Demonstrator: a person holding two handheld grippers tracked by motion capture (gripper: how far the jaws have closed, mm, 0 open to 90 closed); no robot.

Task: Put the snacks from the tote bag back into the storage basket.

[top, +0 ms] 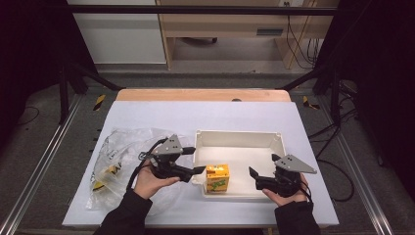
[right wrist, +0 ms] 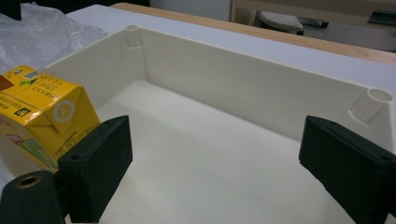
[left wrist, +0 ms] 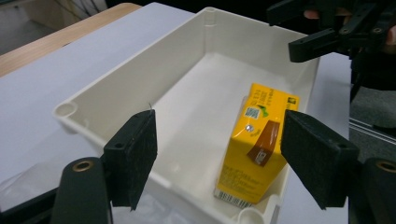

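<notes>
A yellow drink carton (top: 217,178) stands upright in the near left corner of a white plastic tray (top: 237,133). My left gripper (top: 195,160) hovers just left of the tray, pointing at the carton, jaws open and holding nothing. In the left gripper view the carton (left wrist: 254,149) sits beyond the open gripper (left wrist: 219,126), apart from both pads, inside the tray (left wrist: 140,79). My right gripper (top: 264,165) is at the tray's near right corner, open and empty. The right gripper view looks past the wide jaws of the right gripper (right wrist: 215,140) over the tray's floor, with the carton (right wrist: 42,107) at left.
A crumpled clear plastic bag (top: 117,156) with yellow items inside lies on the white table cover left of the tray; it shows at the top left of the right gripper view as the bag (right wrist: 42,32). A wooden table edge (top: 203,94) runs along the far side.
</notes>
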